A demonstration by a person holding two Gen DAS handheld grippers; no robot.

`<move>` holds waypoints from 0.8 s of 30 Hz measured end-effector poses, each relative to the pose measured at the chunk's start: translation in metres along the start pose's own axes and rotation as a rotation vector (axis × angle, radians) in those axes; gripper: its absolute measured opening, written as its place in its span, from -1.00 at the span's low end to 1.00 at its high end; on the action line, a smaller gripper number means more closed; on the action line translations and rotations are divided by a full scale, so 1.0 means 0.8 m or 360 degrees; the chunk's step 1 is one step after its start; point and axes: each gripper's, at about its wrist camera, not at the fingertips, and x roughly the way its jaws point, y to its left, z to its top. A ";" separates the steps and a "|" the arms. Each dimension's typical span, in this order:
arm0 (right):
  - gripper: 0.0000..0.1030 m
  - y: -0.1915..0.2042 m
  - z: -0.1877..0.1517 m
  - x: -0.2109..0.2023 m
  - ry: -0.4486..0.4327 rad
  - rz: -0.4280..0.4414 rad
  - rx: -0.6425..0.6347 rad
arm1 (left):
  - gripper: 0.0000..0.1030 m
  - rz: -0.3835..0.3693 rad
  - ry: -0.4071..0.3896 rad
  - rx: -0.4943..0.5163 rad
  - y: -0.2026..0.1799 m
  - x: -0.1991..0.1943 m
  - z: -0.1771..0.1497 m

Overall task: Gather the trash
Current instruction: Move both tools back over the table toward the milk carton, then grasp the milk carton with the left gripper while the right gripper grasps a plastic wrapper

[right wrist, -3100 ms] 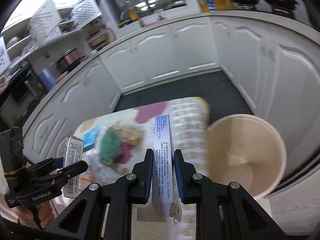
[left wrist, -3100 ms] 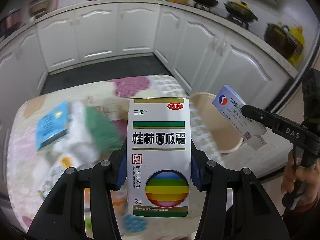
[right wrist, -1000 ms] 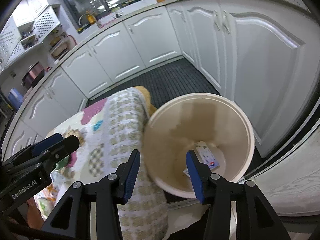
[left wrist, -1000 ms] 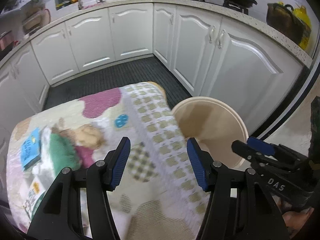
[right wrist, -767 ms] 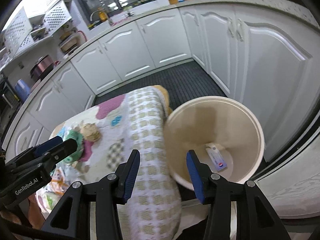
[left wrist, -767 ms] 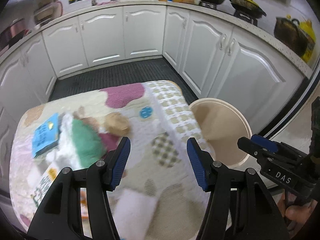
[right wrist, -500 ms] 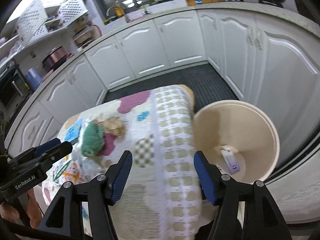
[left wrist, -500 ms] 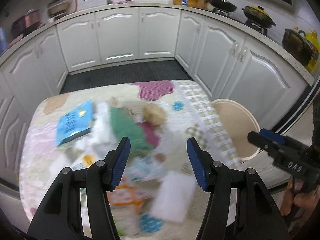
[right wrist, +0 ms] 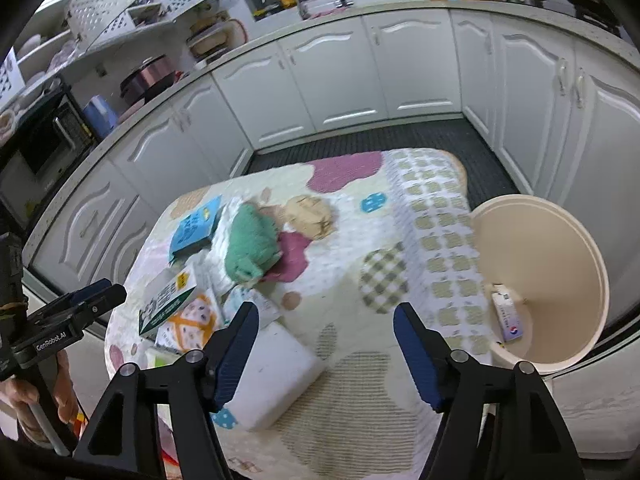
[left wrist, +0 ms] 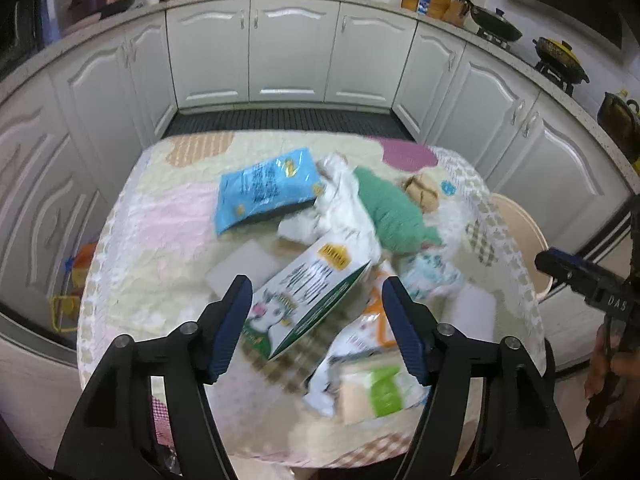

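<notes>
Your left gripper [left wrist: 316, 300] frames the green-edged carton [left wrist: 308, 300].
Both grippers' jaws, just widened, hold nothing; its long axis slants up-right. The right gripper [right wrist: 322, 336] hangs farther off.

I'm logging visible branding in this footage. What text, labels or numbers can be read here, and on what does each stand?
"DAS": on the right gripper, seen from the left wrist.
"GenRobot.AI": on the left gripper, seen from the right wrist.
Green and white box: print too blurred to read.
Blue packet: print too blurred.
Small box in the beige bin: too small.
</notes>
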 end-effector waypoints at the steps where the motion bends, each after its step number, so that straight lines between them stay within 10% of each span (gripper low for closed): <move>1: 0.34 0.002 -0.001 0.002 0.0009 0.0003 -0.0004 | 0.32 -0.0004 0.0017 0.0015 0.003 0.004 -0.003; 24: 0.35 0.047 0.003 0.077 0.0219 0.0072 -0.0101 | 0.16 -0.0028 0.0224 0.0262 0.000 0.099 0.013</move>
